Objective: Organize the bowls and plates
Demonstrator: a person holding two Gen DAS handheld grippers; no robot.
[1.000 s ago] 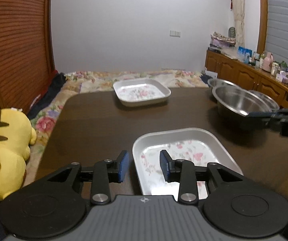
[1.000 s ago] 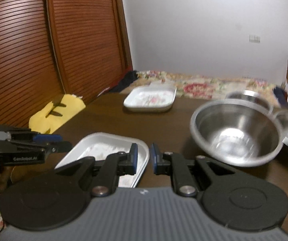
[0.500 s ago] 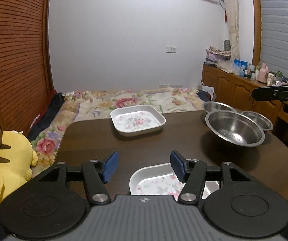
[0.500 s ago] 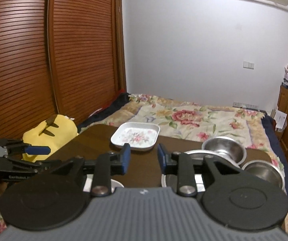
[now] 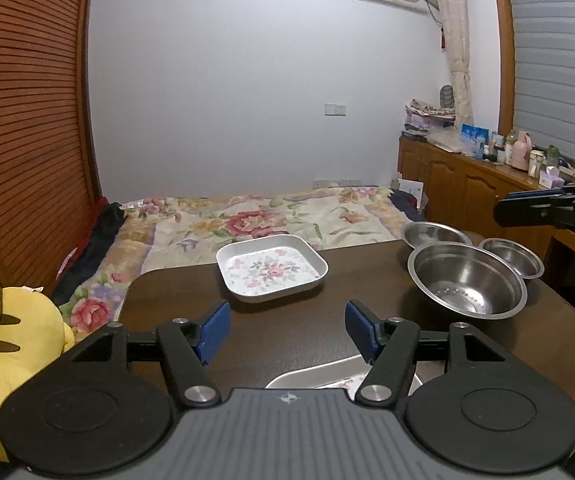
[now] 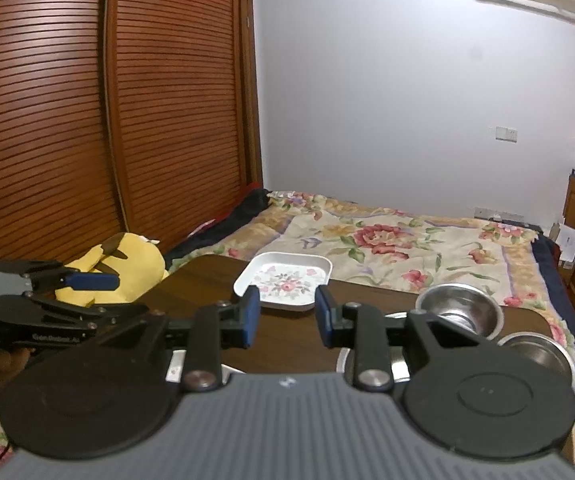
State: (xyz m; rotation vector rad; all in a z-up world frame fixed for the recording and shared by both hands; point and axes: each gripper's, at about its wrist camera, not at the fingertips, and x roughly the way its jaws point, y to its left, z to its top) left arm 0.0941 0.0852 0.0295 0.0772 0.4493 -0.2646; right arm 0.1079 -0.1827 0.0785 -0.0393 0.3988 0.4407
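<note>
- Table [image 5: 295, 332], dark wood, carrying all the dishes; floral bedspread [image 5: 271, 216] behind it, yellow plush toy [image 5: 3, 344] off the left edge.
- Big steel bowl [image 5: 467, 284] at right, touching or just beside two smaller steel bowls: one behind [image 5: 433, 234], one to its right [image 5: 511, 256]. Probably light, stiff and slick; best pinched at the thin rolled rim, likely to ring or slide if nudged. Nesting by size looks like the way to tidy them.
- Far floral plate [image 5: 272, 268], square with raised walls, mid-table, well apart from the bowls. Stiff, glossy, slippery by the look; rim wall the only real purchase.
- Near floral plate [image 5: 339, 372], mostly hidden under the left gripper, only its far edge showing.
- Left gripper [image 5: 285, 330] spread wide, holding nothing, raised above the near plate.
- Right gripper [image 6: 287, 316] parted to a moderate gap, also empty, aimed toward the far plate.
- Against a second ago: left tool then low, narrow, straddling the near plate's corner, now lifted, pulled back and opened wider; right tool then nearly closed beside the big bowl, now raised and opened; dishes unmoved.
</note>
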